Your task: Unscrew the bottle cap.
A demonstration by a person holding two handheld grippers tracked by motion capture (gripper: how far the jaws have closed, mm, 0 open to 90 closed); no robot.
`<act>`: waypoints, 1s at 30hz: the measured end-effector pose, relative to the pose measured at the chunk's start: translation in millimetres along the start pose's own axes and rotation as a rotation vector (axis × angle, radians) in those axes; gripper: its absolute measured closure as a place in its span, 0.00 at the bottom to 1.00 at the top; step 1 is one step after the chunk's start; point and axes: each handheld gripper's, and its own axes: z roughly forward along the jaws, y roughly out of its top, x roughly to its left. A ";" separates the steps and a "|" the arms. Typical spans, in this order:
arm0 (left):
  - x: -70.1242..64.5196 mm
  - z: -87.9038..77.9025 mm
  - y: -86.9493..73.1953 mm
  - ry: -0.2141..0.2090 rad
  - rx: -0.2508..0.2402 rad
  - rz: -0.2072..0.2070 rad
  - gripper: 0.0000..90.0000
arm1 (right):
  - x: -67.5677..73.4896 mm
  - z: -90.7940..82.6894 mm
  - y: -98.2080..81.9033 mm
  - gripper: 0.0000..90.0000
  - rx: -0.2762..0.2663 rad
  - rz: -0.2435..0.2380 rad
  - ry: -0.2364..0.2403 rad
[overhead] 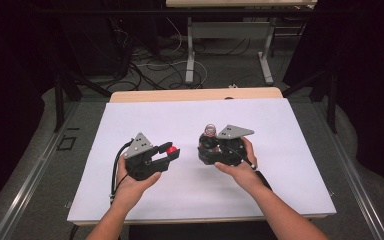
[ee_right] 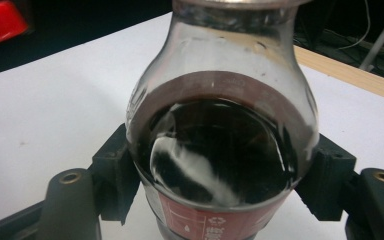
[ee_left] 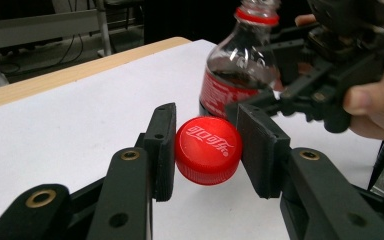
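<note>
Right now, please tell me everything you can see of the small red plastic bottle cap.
The small red plastic bottle cap is round, with white lettering on its flat top and a ribbed skirt. It is off the bottle, turned on its side, clamped between the black pads of the left gripper above the white table sheet.

We saw a white sheet (overhead: 145, 125) covering the wooden desk (overhead: 195, 94); beyond it, loose cables (overhead: 150, 67) lay on the floor around another desk's metal legs (overhead: 190, 55).

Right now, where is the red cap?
The red cap is clamped between the fingers of the left gripper, above the white table, just left of the bottle held by the right gripper.
</note>
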 end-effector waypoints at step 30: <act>0.0 14.3 -38.7 -0.001 0.038 -0.017 0.68 | -51.5 86.8 -1.0 0.32 0.030 0.070 -0.136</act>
